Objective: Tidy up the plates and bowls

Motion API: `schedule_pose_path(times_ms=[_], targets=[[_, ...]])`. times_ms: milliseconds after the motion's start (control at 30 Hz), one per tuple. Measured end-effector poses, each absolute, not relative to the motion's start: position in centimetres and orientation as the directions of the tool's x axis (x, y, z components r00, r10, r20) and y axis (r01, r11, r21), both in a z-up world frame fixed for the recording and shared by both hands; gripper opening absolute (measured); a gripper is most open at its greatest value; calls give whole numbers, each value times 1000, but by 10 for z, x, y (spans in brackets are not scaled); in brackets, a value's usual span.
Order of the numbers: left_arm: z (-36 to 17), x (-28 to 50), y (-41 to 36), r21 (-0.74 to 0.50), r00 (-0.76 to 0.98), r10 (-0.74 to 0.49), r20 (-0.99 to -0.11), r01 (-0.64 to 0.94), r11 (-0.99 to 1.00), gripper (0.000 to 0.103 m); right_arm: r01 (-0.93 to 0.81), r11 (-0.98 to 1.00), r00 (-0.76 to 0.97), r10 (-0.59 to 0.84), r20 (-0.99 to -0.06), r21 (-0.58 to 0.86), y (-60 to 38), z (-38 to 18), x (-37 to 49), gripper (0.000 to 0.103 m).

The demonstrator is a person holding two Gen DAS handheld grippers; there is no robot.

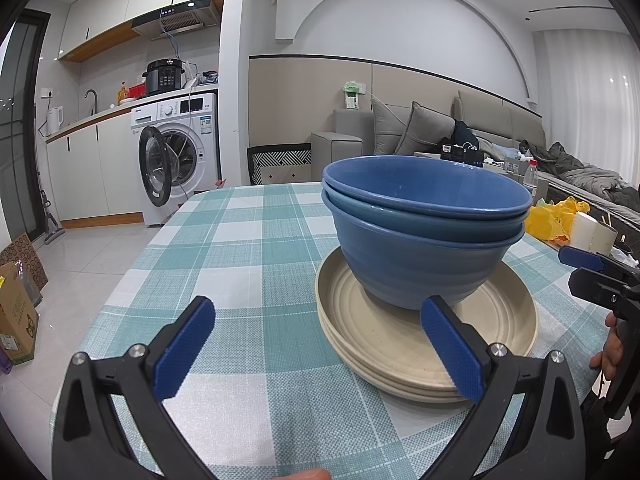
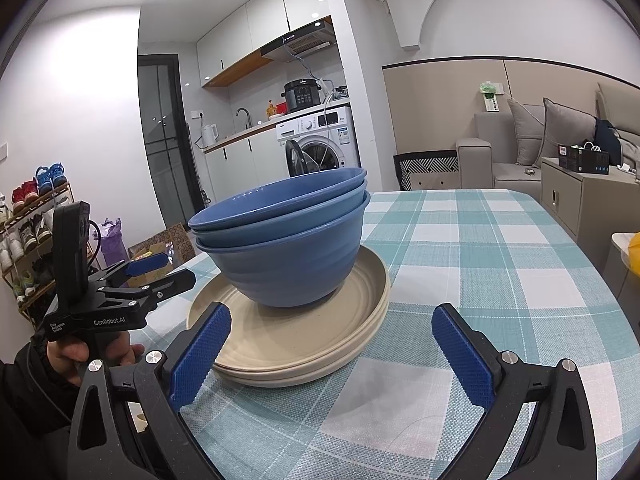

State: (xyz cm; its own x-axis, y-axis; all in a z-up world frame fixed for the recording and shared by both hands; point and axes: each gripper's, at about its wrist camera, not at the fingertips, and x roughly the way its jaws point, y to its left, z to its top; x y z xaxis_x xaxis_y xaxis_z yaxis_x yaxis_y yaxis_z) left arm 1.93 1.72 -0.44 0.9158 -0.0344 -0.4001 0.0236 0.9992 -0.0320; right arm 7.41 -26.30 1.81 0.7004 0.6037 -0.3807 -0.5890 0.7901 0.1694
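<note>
Three nested blue bowls [image 1: 424,232] stand on a stack of beige plates [image 1: 376,344] on the checked tablecloth [image 1: 240,248]. My left gripper [image 1: 320,352] is open and empty, just in front of the stack, its right finger over the plates' near rim. In the right wrist view the bowls [image 2: 288,240] and plates [image 2: 304,340] sit ahead and left. My right gripper [image 2: 332,352] is open and empty, its left finger beside the plates' near rim. The left gripper [image 2: 156,272] shows at the left; the right gripper [image 1: 588,264] shows at the far right.
A yellow bag [image 1: 552,216], a white cup [image 1: 592,232] and a bottle [image 1: 532,176] lie beyond the table's right side. A sofa [image 1: 400,132] and a washing machine [image 1: 180,160] stand behind. A grey cabinet [image 2: 580,196] stands right of the table.
</note>
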Motion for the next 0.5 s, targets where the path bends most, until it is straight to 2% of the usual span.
schedule_pose_path(times_ms=[500], targets=[[-5, 18, 16, -33, 916, -45, -398, 34, 999, 103, -592, 789, 698, 604, -384, 166, -264, 17, 76, 102]])
